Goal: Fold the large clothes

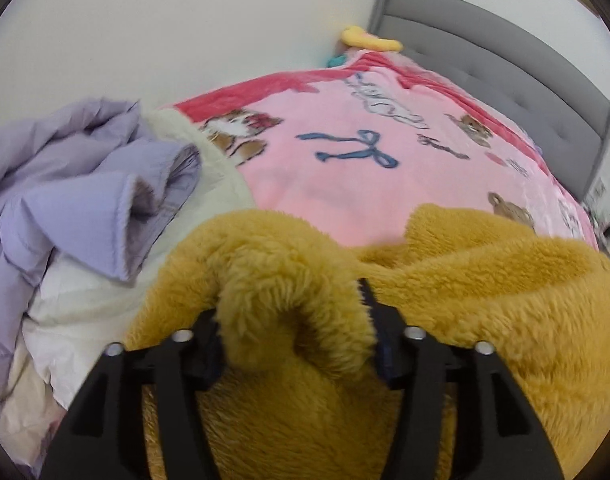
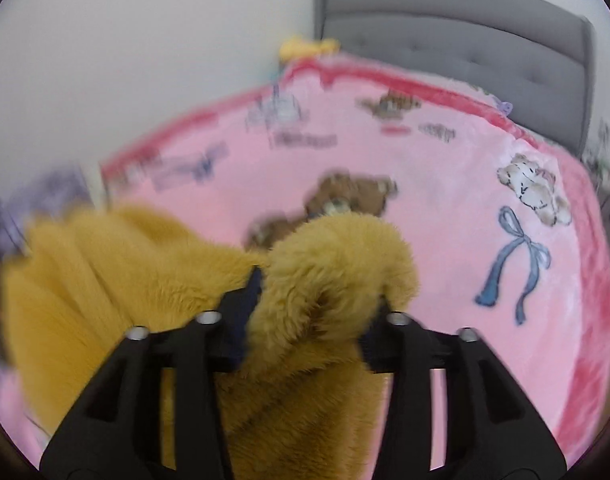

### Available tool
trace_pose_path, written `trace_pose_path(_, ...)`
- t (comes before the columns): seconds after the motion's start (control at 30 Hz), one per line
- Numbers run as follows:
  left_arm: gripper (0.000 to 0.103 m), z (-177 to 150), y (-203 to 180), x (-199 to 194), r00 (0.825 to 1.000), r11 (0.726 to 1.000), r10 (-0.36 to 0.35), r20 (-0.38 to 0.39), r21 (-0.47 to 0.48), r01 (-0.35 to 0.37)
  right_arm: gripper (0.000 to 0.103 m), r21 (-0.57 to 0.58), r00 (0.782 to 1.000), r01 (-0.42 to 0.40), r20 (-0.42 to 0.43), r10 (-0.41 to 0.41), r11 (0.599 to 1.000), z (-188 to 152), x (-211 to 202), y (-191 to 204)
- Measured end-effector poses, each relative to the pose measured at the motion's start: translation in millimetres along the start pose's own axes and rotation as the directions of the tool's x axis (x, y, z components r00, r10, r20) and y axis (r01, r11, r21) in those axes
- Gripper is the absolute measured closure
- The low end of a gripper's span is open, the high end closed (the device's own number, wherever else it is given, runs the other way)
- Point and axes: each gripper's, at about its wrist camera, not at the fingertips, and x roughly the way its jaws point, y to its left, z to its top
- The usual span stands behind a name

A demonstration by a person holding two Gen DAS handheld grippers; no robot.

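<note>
Both grippers point down at the bed. Left gripper [image 1: 293, 320]: jaws parted, a roll of the fleece [image 1: 485, 320] between them, pads not seen pressing. Right gripper [image 2: 317, 304]: likewise parted around a fleece fold. The fleece, mustard and shaggy, lies bunched on the pink blanket [image 1: 345, 184]. Lilac jacket [image 1: 77, 200] lies left; headboard [image 1: 505, 68] beyond.

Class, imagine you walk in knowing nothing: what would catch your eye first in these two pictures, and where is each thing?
First, the mustard-yellow fleece garment bunched in the foreground, a fold of it lying between the parted fingers of the left gripper and the right gripper. Behind it spreads the pink cartoon blanket covering the bed, up to the grey headboard. On the left sits a heap of lilac and white clothes.
</note>
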Motion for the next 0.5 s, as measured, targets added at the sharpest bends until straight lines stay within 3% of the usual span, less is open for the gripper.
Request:
trace_pose_path(0.07,0.037,5.3,-1.9,2.5,1.0,1.0,0.003,-0.008,-0.013,-0.003,0.02,0.011,0.998,-0.031,0.061,0.03,0.999,4.0,-23.9,1.6)
trace_pose_path(0.17,0.027,11.0,-14.0,7.3,0.998,0.998,0.058,-0.023,0.002,-0.058,0.008,-0.049,0.992,-0.014,0.126,0.02,0.999,9.4,-55.5,9.9)
trace_pose_path(0.33,0.021,10.0,-28.1,10.1,0.994,0.993,0.105,-0.006,0.05,-0.105,0.008,-0.189,0.975,0.053,0.22,-0.01,0.981,14.9,-97.8,22.8)
trace_pose_path(0.4,0.019,9.2,-24.1,10.4,0.996,0.996,0.09,-0.007,0.027,-0.09,0.011,-0.361,0.973,-0.063,0.185,0.138,0.93,4.8,-99.2,47.7)
trace_pose_path(0.43,0.018,8.6,-20.7,10.3,0.997,0.997,0.074,-0.008,0.008,-0.074,0.022,-0.442,0.974,-0.114,0.127,0.187,0.89,-2.2,-93.0,63.3)
trace_pose_path(0.47,0.017,8.2,-18.7,9.7,0.998,0.998,0.064,-0.008,0.0,-0.064,0.037,-0.517,0.979,-0.122,0.076,0.188,0.847,-9.9,-83.5,81.8)
trace_pose_path(0.5,0.016,7.4,-16.8,7.5,0.999,0.999,0.048,-0.005,-0.003,-0.048,0.041,-0.577,0.984,-0.115,0.048,0.174,0.809,-16.3,-74.2,96.2)
